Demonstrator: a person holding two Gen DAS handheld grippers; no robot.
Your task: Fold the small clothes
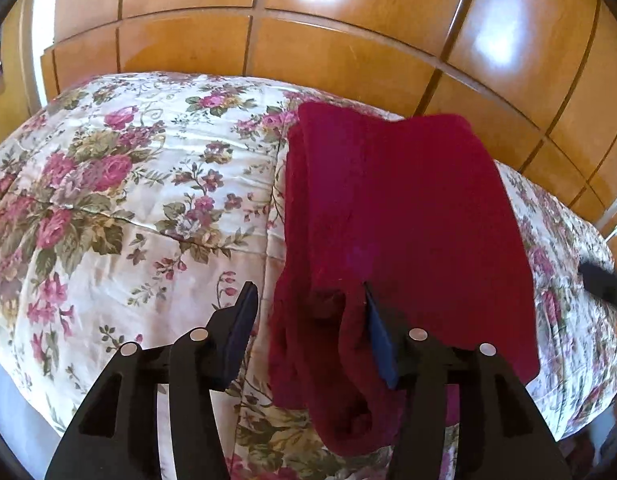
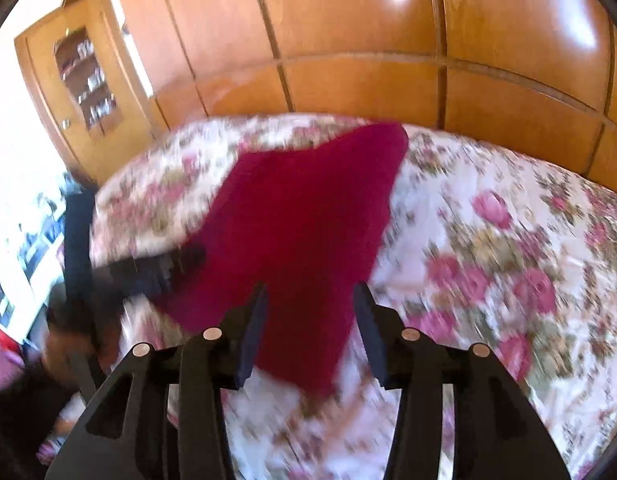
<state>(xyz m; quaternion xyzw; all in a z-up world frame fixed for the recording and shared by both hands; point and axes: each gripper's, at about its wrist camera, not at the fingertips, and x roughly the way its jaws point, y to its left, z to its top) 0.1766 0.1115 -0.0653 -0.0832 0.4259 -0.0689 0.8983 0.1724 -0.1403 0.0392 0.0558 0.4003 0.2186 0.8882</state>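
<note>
Left wrist view: left gripper (image 1: pixel 308 292) points down at a bed with a floral quilt (image 1: pixel 108 184). Jaws stand apart, about half spread. A dark red cloth (image 1: pixel 388 208) lies on the quilt, right of centre, folded over into a long shape running from the far edge toward the camera. Its near end bunches into thick folds and hangs between the fingers. The right finger (image 1: pixel 378 332) sits against a fold of the cloth, fabric on both sides of it; the left finger (image 1: pixel 240 320) is clear, over bare quilt. No pinch visible, pads not pressing together on the fabric. Wooden wardrobe (image 1: pixel 348 32) behind the bed, glossy panels with glare. A dark blurred shape at the right edge, likely the other gripper (image 1: pixel 600 280), over the quilt's right side.

Right wrist view: heavy motion blur. Right gripper (image 2: pixel 310 296) hovers above the bed, jaws apart, moderately spread, nothing between the pads. Cloth (image 2: pixel 308 220) lies below and beyond the fingertips, spread on the quilt (image 2: pixel 488 240), one corner pointing toward the camera. Left gripper (image 2: pixel 156 268) shows as a dark blur at the cloth's left edge; contact cannot be told. Wardrobe (image 2: pixel 348 40) behind, a glass-door cabinet (image 2: pixel 84 80) at far left.
</note>
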